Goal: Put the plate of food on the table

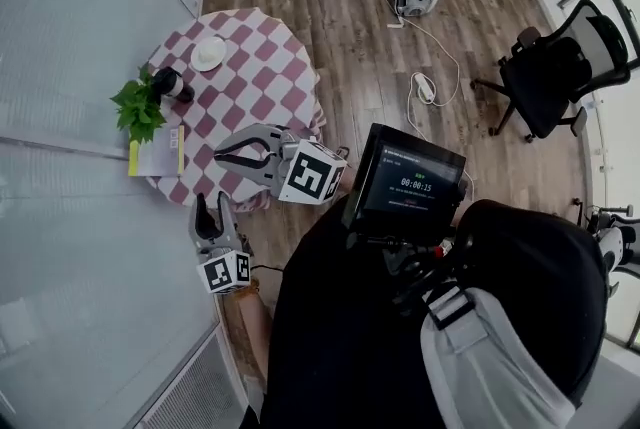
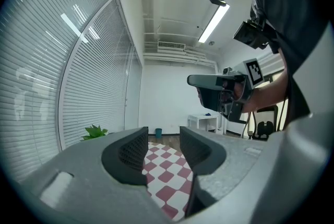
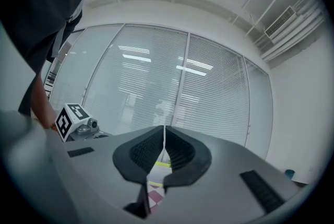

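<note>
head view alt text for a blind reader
Seen from above, a person holds the left tool and right tool near the edge of a round checked table bearing a white dish, a plant and a book.

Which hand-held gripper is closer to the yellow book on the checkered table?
Right. The right hand-held gripper hangs over the table edge beside the yellow book, pointing at it; the left hand-held gripper is off the table, farther back.

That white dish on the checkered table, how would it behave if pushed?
The white dish sits low and flat, so it probably slides rather than tips. It looks rigid and glazed, so likely breakable. The checkered cloth may bunch under it.
</note>
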A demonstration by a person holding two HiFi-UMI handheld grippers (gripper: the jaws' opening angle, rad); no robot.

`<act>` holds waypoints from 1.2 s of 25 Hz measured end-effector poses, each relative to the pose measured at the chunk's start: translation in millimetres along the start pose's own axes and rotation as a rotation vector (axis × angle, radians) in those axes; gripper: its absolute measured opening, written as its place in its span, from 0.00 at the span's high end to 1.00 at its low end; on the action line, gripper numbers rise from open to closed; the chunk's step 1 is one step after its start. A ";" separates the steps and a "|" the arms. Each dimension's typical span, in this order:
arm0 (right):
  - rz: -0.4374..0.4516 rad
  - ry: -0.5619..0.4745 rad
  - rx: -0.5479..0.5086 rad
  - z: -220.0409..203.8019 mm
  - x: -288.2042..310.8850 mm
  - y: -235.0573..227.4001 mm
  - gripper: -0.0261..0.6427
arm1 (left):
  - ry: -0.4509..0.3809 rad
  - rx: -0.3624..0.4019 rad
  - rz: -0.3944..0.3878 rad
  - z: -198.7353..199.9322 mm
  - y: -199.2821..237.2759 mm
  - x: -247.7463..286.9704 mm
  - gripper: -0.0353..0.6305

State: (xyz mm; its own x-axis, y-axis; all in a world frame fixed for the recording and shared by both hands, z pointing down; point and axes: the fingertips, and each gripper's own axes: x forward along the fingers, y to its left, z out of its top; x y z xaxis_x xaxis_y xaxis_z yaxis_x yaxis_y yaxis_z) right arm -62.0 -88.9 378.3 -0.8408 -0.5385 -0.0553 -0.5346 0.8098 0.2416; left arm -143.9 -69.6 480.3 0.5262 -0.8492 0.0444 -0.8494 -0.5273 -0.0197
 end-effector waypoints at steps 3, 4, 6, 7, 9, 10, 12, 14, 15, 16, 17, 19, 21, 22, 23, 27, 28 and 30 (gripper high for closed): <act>0.011 -0.001 -0.002 -0.1 -0.8 3.0 0.94 | -0.005 0.005 0.002 -0.1 -2.2 0.1 0.66; 0.012 -0.001 -0.002 -0.6 -0.6 3.5 0.94 | -0.004 0.007 0.002 -0.9 -2.2 0.2 0.66; 0.017 0.000 0.002 -0.5 -3.9 4.3 0.94 | -0.002 0.005 0.005 -1.5 -5.8 -0.1 0.66; 0.022 0.001 0.005 -0.8 -5.4 5.2 0.94 | -0.001 0.003 0.007 -2.0 -7.7 -0.9 0.66; 0.031 0.009 0.015 -3.4 -5.5 7.8 0.94 | 0.001 -0.001 0.010 -4.4 -9.7 -2.8 0.66; 0.035 0.016 0.018 -5.8 -4.9 9.6 0.94 | 0.003 -0.001 0.010 -6.3 -10.4 -3.8 0.66; 0.040 0.033 0.018 -12.1 -5.0 13.0 0.94 | 0.011 -0.004 0.012 -10.5 -12.7 -5.4 0.66; 0.040 0.046 0.028 -17.8 -6.9 15.3 0.94 | 0.019 -0.011 0.016 -14.3 -15.6 -7.9 0.66; 0.041 0.049 0.035 -19.8 -7.8 16.3 0.94 | 0.023 -0.014 0.019 -16.0 -16.5 -9.4 0.66; 0.043 0.051 0.039 -21.2 -8.3 17.4 0.94 | 0.026 -0.016 0.022 -17.4 -17.0 -10.6 0.66; 0.046 0.053 0.040 -22.2 -8.7 18.5 0.94 | 0.029 -0.019 0.025 -19.0 -17.3 -11.5 0.66; 0.052 0.056 0.039 -24.0 -9.6 20.3 0.94 | 0.035 -0.023 0.027 -23.0 -18.2 -12.4 0.66; 0.056 0.059 0.042 -26.2 -10.3 21.6 0.94 | 0.042 -0.027 0.028 -27.4 -19.0 -13.3 0.66; 0.057 0.061 0.045 -27.4 -10.5 22.3 0.94 | 0.046 -0.028 0.028 -28.9 -19.4 -13.8 0.66; 0.059 0.063 0.046 -28.5 -10.7 23.0 0.94 | 0.048 -0.028 0.028 -29.7 -19.9 -14.2 0.66; 0.066 0.076 0.051 -32.7 -11.4 24.5 0.94 | 0.050 -0.042 0.035 -33.1 -20.6 -15.5 0.66; 0.066 0.079 0.051 -33.6 -11.6 24.4 0.94 | 0.050 -0.048 0.037 -34.1 -20.8 -15.8 0.66; 0.067 0.081 0.053 -34.0 -12.5 23.8 0.94 | 0.054 -0.050 0.041 -34.6 -21.9 -16.8 0.66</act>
State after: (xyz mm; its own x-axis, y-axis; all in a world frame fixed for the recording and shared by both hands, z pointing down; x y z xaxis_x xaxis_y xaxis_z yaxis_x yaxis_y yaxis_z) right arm -61.4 -70.8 417.7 -0.8663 -0.4982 0.0379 -0.4831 0.8545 0.1908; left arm -135.5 -42.8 514.5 0.4894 -0.8665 0.0983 -0.8717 -0.4892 0.0275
